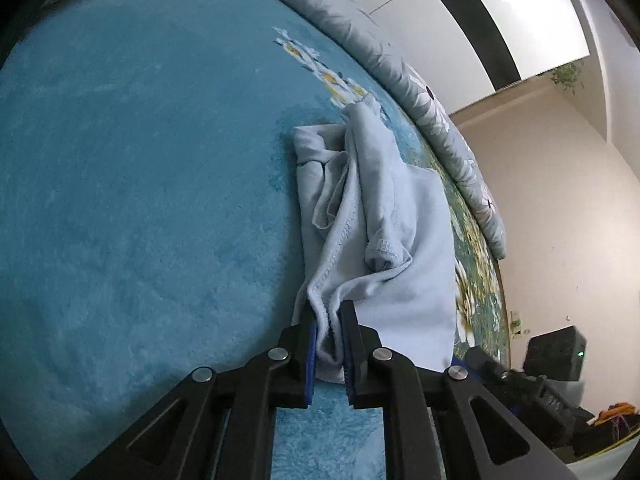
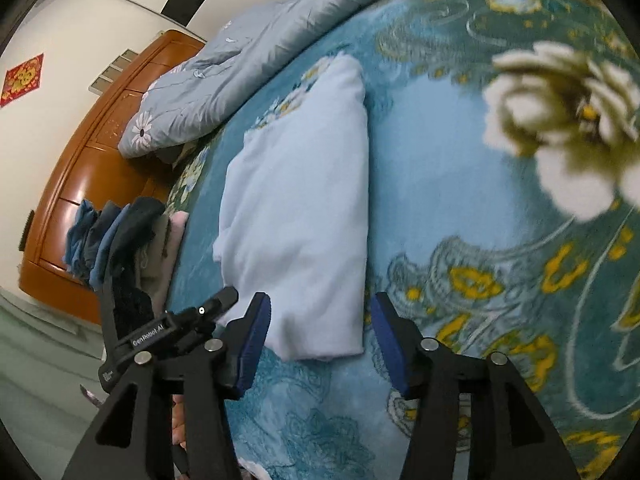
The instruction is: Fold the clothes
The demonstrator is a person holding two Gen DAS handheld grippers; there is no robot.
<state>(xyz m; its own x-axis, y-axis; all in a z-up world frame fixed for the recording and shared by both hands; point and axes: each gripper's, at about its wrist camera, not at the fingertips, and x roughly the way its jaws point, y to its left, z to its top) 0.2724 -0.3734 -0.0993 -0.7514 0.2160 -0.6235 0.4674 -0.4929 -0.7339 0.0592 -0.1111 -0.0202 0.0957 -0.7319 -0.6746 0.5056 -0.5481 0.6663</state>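
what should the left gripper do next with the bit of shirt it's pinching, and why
Probably draw it back to flatten: the left gripper pinches a bunched edge of the pale blue shirt, whose top layers lie rumpled, while the right gripper is open.

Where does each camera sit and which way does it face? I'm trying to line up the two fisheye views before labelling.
Left wrist: on the left gripper, looking along its fingers, shut on the pale blue garment lying on the teal blanket; the right gripper's body shows at lower right.
Right wrist: on the right gripper, jaws open before the same garment; the left gripper shows at left.
Shared: garment, blanket, grey floral quilt.
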